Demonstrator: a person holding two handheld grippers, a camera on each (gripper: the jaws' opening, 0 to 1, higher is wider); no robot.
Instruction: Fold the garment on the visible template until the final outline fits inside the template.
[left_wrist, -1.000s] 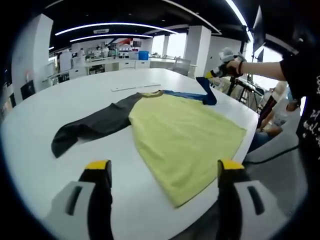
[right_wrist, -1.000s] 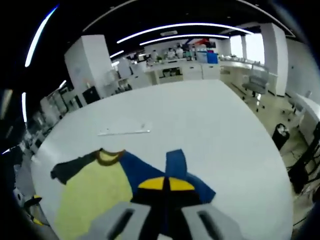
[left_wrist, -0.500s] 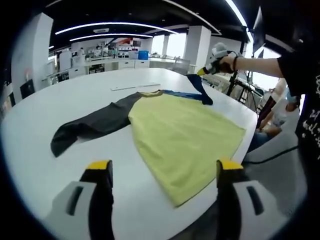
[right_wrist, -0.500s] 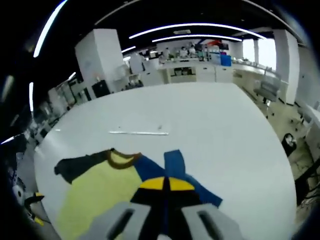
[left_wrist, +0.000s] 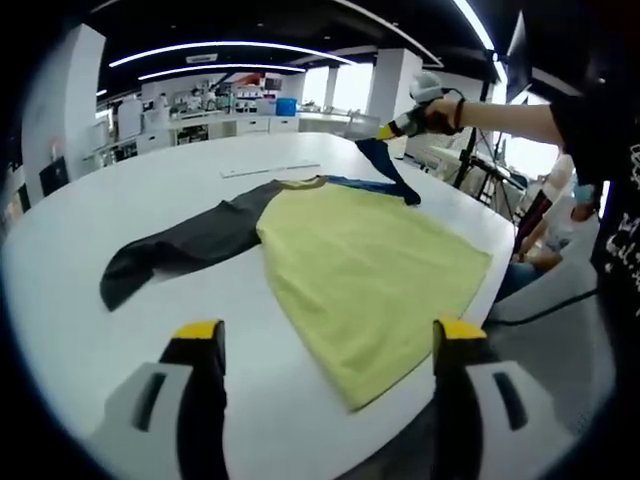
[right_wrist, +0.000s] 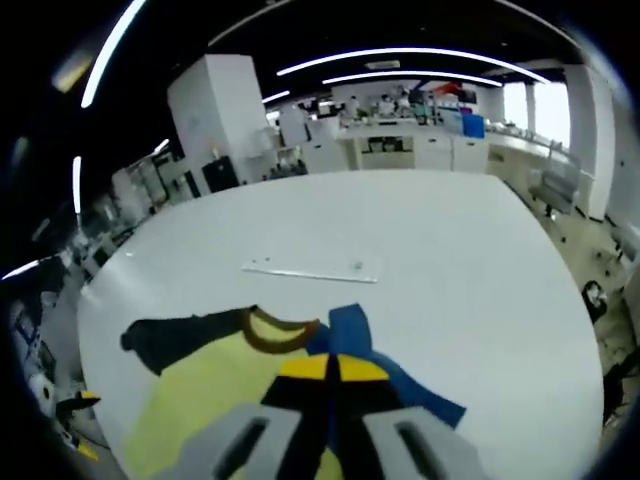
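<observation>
So in the left gripper view the shirt (left_wrist: 370, 270) is spread flat on the big white table (left_wrist: 90, 330), straight ahead of the left gripper (left_wrist: 328, 345), whose jaws stand wide apart and released with nothing between them. Going left to right: the dark sleeve (left_wrist: 180, 250) stretches off toward the left, then the yellow body fills the middle, with its lower hem corner reaching the near table edge between the two jaws, closer to the right one. Over at the far right the blue sleeve (left_wrist: 385, 170) is lifted off the table, clenched in the right gripper (left_wrist: 388, 130) held by a person's hand (left_wrist: 435, 115).

The right gripper view backs that up: its yellow-tipped jaws are pressed together on the blue sleeve, with the brown collar (right_wrist: 282, 332) just left of them and the dark sleeve further left.

White print shows on the person's black top at the right edge, too cut off to read. A thin white strip (right_wrist: 315, 270) lies on the table beyond the collar. Loads of bare table left of and behind the shirt; the right side sits close to the table edge.
</observation>
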